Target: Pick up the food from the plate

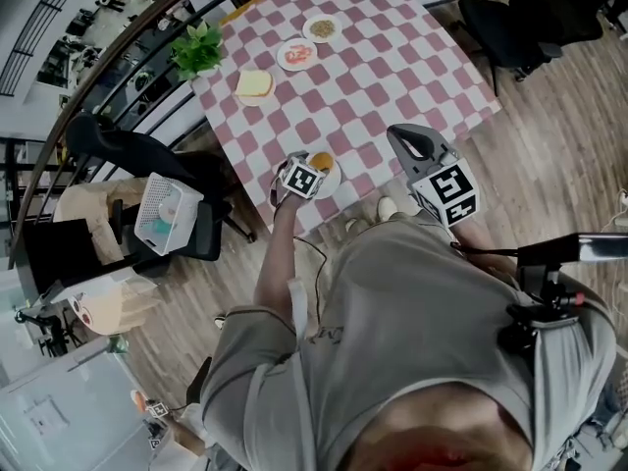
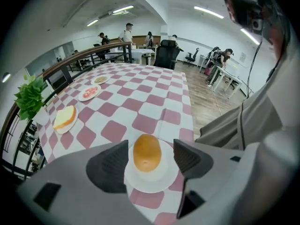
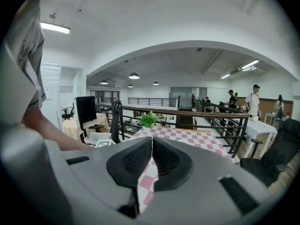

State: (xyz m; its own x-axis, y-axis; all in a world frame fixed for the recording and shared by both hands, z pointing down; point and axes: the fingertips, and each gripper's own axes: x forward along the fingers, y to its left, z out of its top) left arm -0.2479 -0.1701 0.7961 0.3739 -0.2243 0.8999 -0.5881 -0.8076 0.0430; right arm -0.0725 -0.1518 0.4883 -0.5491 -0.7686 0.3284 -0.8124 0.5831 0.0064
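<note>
hovering with left gripper (image 2: 150, 145) jaws apart around the bun (image 2: 147, 153) on a white plate (image 2: 151, 184), pads clear of it; holding right gripper (image 3: 152, 146) pressed together, empty.

The left gripper (image 2: 151, 145) hangs over the near edge of a pink-checked table (image 2: 140, 97), its jaws apart on either side of a golden bun (image 2: 147, 152) on a white plate (image 2: 154, 184), with the pads clear of the bun. To the left, 3 more dishes recede: a bread slice (image 2: 65, 117), red food (image 2: 89, 92), a far dish (image 2: 99, 79). A green plant (image 2: 30, 97) stands at the left edge
</note>
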